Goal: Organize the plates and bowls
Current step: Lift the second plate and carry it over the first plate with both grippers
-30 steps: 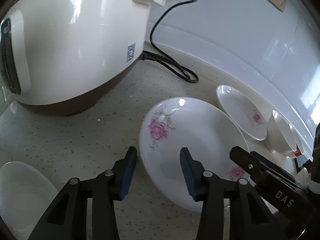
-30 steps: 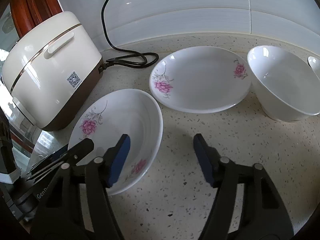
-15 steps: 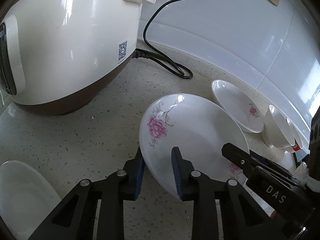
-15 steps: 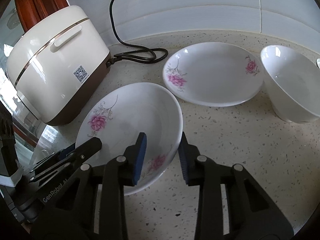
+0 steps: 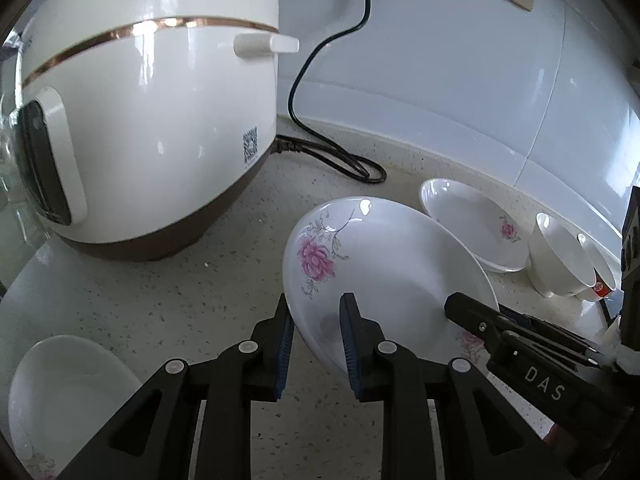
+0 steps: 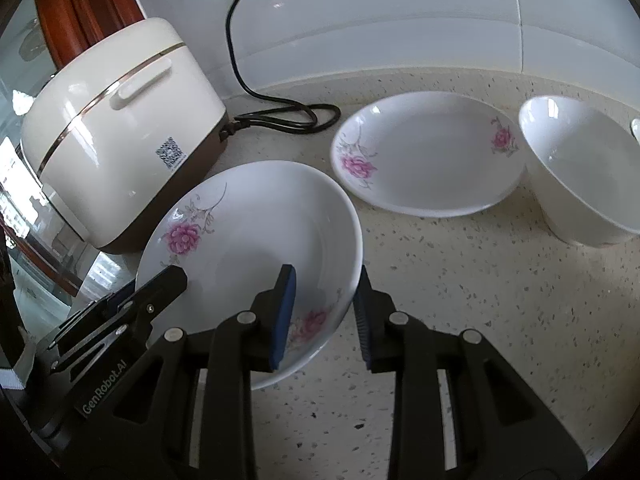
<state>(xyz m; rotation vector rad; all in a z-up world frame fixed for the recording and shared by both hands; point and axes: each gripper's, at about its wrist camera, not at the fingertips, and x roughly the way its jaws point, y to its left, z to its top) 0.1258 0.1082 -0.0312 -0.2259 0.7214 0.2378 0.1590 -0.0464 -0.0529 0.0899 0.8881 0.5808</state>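
On the speckled bench beside the rice cooker, I had both tongs, left and right, newly pinching the flowered plate, now tilted for stacking.

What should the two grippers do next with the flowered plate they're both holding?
Probably carry it level toward the second flowered plate and set it on top. Left gripper and right gripper each clamp opposite rims of the near plate.

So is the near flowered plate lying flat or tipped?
Tipped. The near flowered plate slants, with left tongs and right tongs straddling opposite rims; lift-off cannot be told.
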